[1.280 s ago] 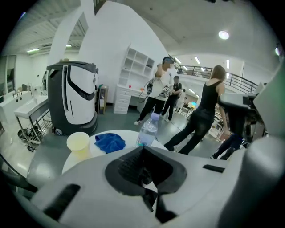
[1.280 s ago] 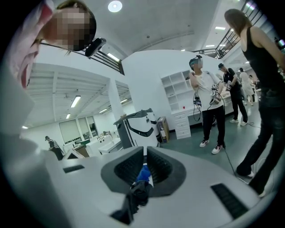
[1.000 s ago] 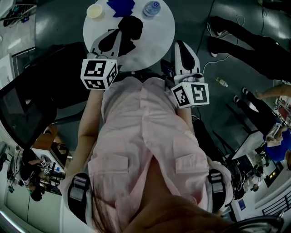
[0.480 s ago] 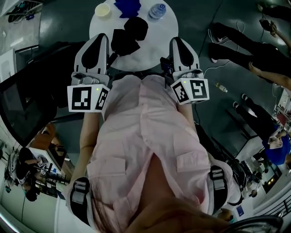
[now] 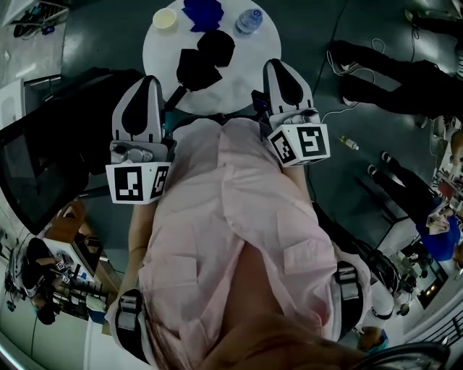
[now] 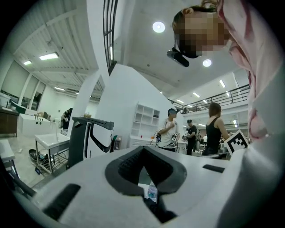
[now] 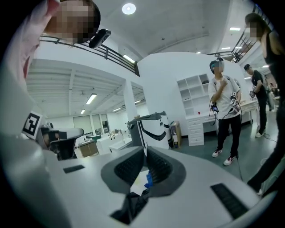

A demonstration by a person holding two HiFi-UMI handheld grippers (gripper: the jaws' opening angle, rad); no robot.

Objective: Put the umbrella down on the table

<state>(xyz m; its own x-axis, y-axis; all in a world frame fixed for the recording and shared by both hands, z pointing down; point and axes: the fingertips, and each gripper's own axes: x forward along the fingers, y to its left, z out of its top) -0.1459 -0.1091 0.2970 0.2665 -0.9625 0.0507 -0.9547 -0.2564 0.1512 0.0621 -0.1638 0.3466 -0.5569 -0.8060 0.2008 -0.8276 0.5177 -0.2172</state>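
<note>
Where umbrella (image 5: pixel 206 58) lies, bottle (image 5: pixel 248 19) stands near.

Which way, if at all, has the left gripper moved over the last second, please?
Yes. The left gripper has drawn back off the round white table, toward the person's chest.

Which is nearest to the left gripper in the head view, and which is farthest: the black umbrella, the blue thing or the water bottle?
From the left gripper:
1. Black umbrella, in the middle of the table.
2. Blue thing, at the far edge.
3. Water bottle, far edge, further right.
</note>
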